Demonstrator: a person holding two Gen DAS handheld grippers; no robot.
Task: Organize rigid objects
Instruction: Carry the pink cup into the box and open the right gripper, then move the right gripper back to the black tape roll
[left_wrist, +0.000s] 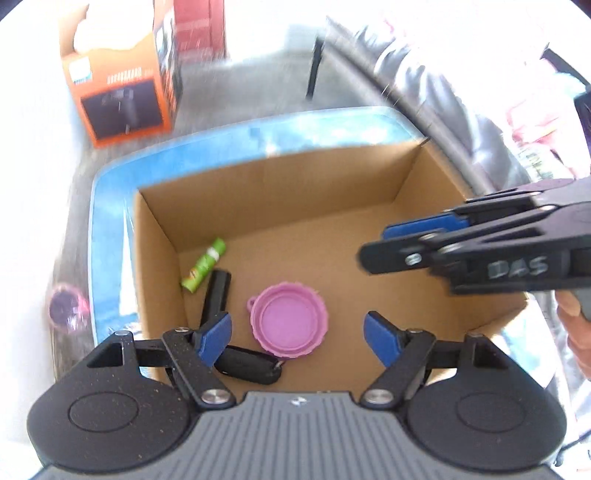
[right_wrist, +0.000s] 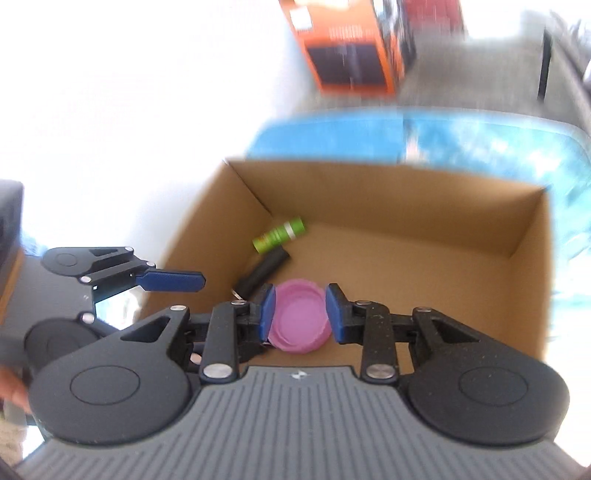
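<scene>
Black key fob (left_wrist: 245, 363) half hidden behind left fingers (left_wrist: 214, 338); orange carton (right_wrist: 351, 48) blurred, top cut off.

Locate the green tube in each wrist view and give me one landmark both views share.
Left wrist view: the green tube lies on the cardboard box floor, left of centre, close to the left wall, just above the black cylinder.
Right wrist view: the green tube lies near the box's far left corner, above centre.
Shared landmark: the pink lid on the box floor, below and right of the tube in both.
</scene>
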